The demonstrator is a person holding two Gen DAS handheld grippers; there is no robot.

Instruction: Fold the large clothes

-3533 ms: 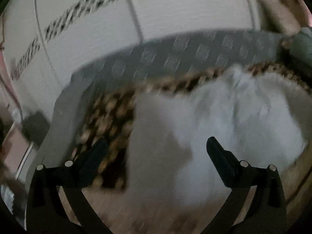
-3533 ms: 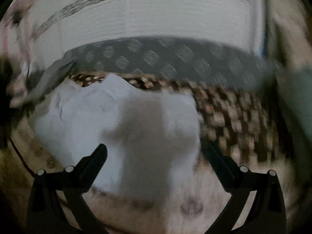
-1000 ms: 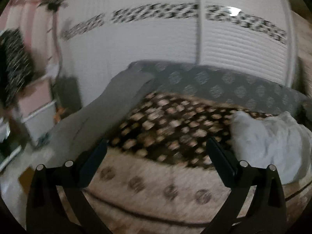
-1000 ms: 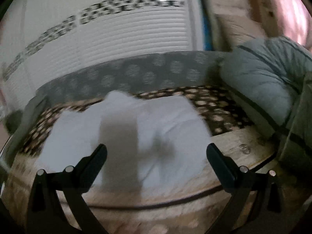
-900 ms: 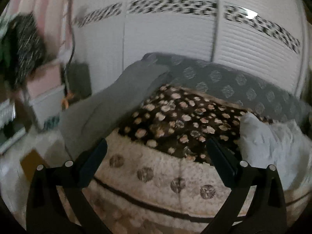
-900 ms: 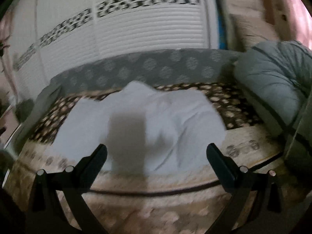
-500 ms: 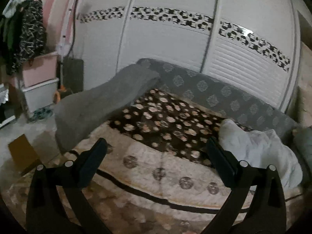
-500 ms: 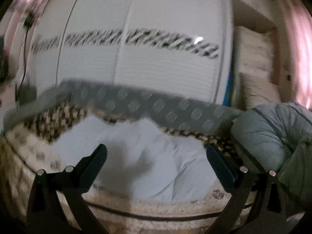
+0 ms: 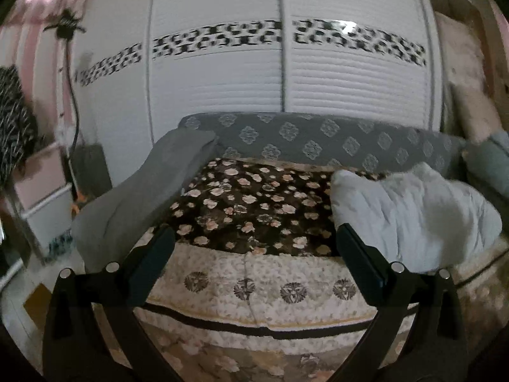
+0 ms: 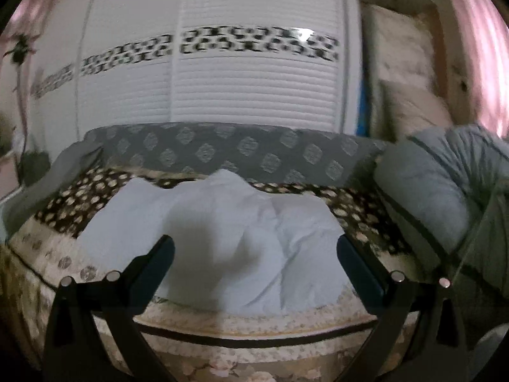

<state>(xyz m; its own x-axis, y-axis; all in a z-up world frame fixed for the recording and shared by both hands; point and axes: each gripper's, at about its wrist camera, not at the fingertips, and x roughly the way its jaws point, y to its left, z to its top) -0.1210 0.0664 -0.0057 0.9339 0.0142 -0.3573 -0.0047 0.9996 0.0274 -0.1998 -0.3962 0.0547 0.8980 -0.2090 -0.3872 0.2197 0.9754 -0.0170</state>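
Note:
A large white garment (image 10: 229,242) lies crumpled in a heap on the flowered bedspread (image 10: 359,219). In the left wrist view the same white garment (image 9: 413,216) sits at the right side of the bed. My right gripper (image 10: 254,251) is open, held back from the bed's front edge, facing the heap with nothing between its fingers. My left gripper (image 9: 254,242) is open too, empty, pointing at the bare dark floral part of the bedspread (image 9: 254,203) left of the garment.
A grey patterned cover (image 9: 302,140) runs along the back of the bed, with a plain grey blanket (image 9: 143,191) draped at its left end. Grey-green bedding (image 10: 445,191) is piled at the right. White wardrobe doors (image 9: 222,79) stand behind. Shelves and boxes (image 9: 41,191) are at far left.
Both grippers have drawn back from the bed and away from the white garment; the whole bed front now shows. The left view swung right slightly. The garment lies where it was.

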